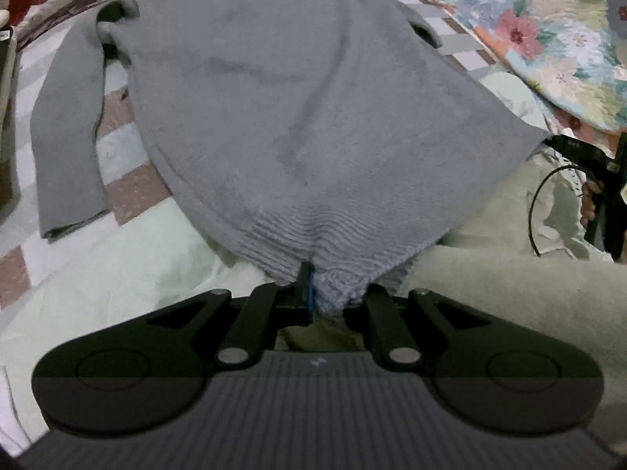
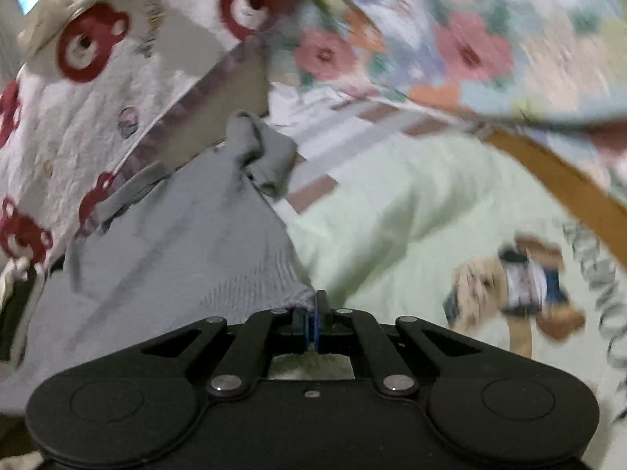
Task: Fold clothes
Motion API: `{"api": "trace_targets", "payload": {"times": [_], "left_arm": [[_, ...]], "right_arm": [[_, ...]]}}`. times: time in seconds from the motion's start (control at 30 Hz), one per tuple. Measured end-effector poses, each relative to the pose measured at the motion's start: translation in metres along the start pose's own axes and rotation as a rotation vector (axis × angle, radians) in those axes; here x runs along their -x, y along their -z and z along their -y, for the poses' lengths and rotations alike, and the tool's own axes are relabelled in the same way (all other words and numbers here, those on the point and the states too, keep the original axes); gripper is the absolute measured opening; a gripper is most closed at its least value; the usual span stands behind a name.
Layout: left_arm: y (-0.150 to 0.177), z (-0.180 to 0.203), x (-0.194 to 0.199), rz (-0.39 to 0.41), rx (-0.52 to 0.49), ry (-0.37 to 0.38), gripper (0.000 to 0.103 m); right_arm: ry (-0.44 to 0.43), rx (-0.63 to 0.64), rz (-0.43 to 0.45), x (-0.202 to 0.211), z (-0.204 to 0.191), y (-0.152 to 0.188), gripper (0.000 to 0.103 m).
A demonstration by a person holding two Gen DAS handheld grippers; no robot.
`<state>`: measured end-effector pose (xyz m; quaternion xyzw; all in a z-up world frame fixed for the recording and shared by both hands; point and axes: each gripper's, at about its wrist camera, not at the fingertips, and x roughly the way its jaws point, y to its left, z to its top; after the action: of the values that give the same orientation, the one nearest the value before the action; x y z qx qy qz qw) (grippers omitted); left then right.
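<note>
**Both grippers pinching the grey sweater's hem**

Left wrist view: the left gripper point(image 1: 313, 293) is clamping its jaws on the ribbed hem of the grey knitted sweater point(image 1: 305, 109), which is spreading away over the pale green bedsheet point(image 1: 117, 274) toward the bed's far edge. One long sleeve point(image 1: 66, 137) is lying flat beside the body, on the left. A floral quilt point(image 1: 548, 31) is bunching at the far right corner.

Right wrist view: the right gripper point(image 2: 315, 313) is likewise pressing shut on a hem corner of the sweater point(image 2: 176, 254), the fabric trailing left toward a white blanket with red bear prints point(image 2: 98, 78). The picture is blurring.
</note>
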<state>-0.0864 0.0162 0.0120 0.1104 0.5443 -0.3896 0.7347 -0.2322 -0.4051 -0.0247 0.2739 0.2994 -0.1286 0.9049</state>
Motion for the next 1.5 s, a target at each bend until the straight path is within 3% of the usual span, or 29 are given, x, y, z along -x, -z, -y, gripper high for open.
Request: {"api": "trace_targets", "payload": {"times": [0.07,0.17,0.27,0.3,0.33,0.43,0.5,0.63,0.73,0.77,0.83,0.93,1.03,1.13,1.2,1.3,1.4,1.5], "left_arm": [[-0.004,0.004,0.006,0.011,-0.045,-0.03,0.006],[-0.006,0.003,0.004,-0.016,-0.075,-0.062,0.013],[-0.012,-0.002,0.001,-0.031,-0.058,-0.081,0.039],[-0.014,-0.004,0.0,-0.029,-0.048,-0.093,0.052],[-0.017,-0.007,-0.001,-0.027,-0.038,-0.105,0.056],[-0.029,-0.011,-0.001,-0.017,-0.032,-0.145,0.057],[-0.039,-0.01,0.001,-0.008,-0.048,-0.15,0.057],[-0.055,-0.001,0.015,-0.017,-0.142,-0.067,0.057],[-0.06,0.009,0.024,-0.107,-0.218,0.003,0.061],[-0.061,0.012,0.027,-0.142,-0.237,0.022,0.061],[-0.065,0.013,0.04,-0.169,-0.228,-0.009,0.061],[-0.072,0.006,0.07,-0.141,-0.212,-0.078,0.063],[-0.081,-0.013,0.091,-0.071,-0.189,-0.212,0.075],[-0.091,-0.049,0.089,-0.02,-0.109,-0.372,0.075],[-0.097,-0.076,0.081,0.041,-0.058,-0.439,0.075],[-0.099,-0.117,0.059,0.128,0.008,-0.505,0.075],[-0.097,-0.15,0.024,0.125,0.064,-0.527,0.075],[-0.086,-0.179,-0.004,0.117,0.125,-0.498,0.075]], "right_arm": [[-0.02,0.025,0.037,0.006,-0.007,-0.009,0.002],[-0.021,0.163,0.067,0.012,-0.029,-0.023,0.002],[0.006,0.265,0.006,0.002,-0.037,-0.02,0.002],[0.018,0.292,-0.026,-0.003,-0.038,-0.018,0.002],[0.029,0.319,-0.059,-0.008,-0.039,-0.015,0.002],[0.056,0.391,-0.136,-0.018,-0.041,-0.009,0.007],[0.044,0.423,-0.174,-0.016,-0.041,-0.012,0.016],[-0.065,0.557,-0.389,-0.012,-0.041,-0.025,0.038],[-0.162,0.625,-0.535,-0.011,-0.036,-0.042,0.049],[-0.192,0.62,-0.52,-0.006,-0.037,-0.052,0.048],[-0.272,0.61,-0.462,0.009,-0.043,-0.072,0.049],[-0.441,0.608,-0.363,0.028,-0.06,-0.101,0.049],[-0.554,0.687,-0.295,0.022,-0.102,-0.124,0.057],[-0.501,0.848,-0.245,-0.01,-0.171,-0.137,0.058],[-0.431,0.959,-0.227,-0.032,-0.227,-0.145,0.058],[-0.399,1.009,-0.214,-0.057,-0.31,-0.164,0.058],[-0.367,0.945,-0.276,-0.082,-0.385,-0.184,0.059],[-0.361,0.902,-0.348,-0.114,-0.426,-0.177,0.063]]}}
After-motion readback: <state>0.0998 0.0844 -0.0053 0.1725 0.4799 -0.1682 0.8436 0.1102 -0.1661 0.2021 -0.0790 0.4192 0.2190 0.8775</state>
